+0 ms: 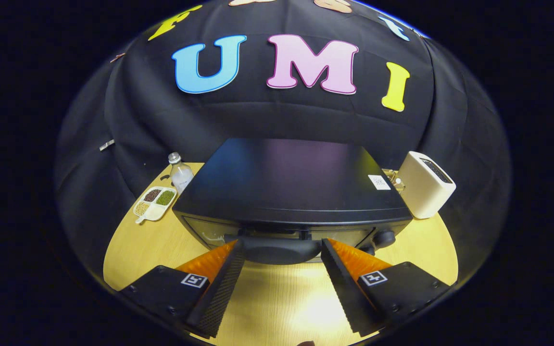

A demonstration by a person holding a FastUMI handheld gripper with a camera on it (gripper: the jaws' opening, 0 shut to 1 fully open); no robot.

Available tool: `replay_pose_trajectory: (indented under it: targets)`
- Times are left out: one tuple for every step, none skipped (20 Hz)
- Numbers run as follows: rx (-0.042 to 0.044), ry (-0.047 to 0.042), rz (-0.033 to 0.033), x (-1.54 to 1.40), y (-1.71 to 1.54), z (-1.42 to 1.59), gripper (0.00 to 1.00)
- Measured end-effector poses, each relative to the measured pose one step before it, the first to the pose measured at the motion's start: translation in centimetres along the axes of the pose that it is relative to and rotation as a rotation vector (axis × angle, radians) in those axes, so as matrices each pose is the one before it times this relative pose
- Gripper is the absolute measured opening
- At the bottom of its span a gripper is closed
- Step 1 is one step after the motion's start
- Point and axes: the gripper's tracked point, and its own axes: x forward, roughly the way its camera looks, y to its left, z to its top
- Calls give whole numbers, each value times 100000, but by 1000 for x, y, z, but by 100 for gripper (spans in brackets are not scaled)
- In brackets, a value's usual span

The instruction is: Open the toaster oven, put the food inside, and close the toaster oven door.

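A black toaster oven (290, 180) stands on the wooden table (152, 240), seen from above and in front. Its door is shut, with a dark bar handle (282, 249) along the door's top edge. My gripper (283, 246) is open, and its two fingertips flank that handle on the left and right without pressing on it. A round knob (384, 238) sits on the oven's front at the right. I cannot make out the food for the oven.
A small clear bottle (180, 173) and a white divided dish of grains (155, 203) lie left of the oven. A cream box-shaped appliance (426, 184) stands at its right. Bare tabletop lies below my fingers.
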Motion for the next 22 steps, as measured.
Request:
replay_pose_trajectory:
  targets:
    - [352, -441, 394, -293, -95, 95, 99]
    - [175, -1256, 660, -475, 3, 245, 99]
    - [-174, -1836, 379, -449, -67, 608, 99]
    - [-305, -2455, 183, -522, -217, 451, 99]
    - [3, -2184, 19, -629, -230, 612, 99]
    - [80, -2027, -29, -525, -268, 637, 99]
    - [125, -2157, 83, -593, -309, 774, 99]
    - [190, -2499, -121, -447, -348, 961, 99]
    - [206, -2832, -70, -346, -445, 1099, 98]
    - [23, -2140, -210, -366, -481, 876, 98]
    - [23, -1618, -381, -292, -585, 800, 98]
    - [-50, -1859, -397, -328, -583, 953, 98]
    - [-25, -2074, -762, -378, -689, 1002, 98]
    - [-87, -2524, -717, -353, -768, 1126, 99]
    - [-221, -2995, -815, -345, -741, 1121, 98]
    - [-122, -2562, -730, -443, -759, 1045, 98]
    - [-377, -2128, -728, -530, -780, 976, 98]
    - [-452, -2132, -843, -577, -860, 893, 98]
    - [-57, -1589, -553, -487, -719, 800, 98]
    - [327, -1456, -485, -611, -681, 791, 98]
    - [98, -1680, -326, -579, -679, 778, 98]
    - [-165, -1933, -377, -614, -759, 894, 98]
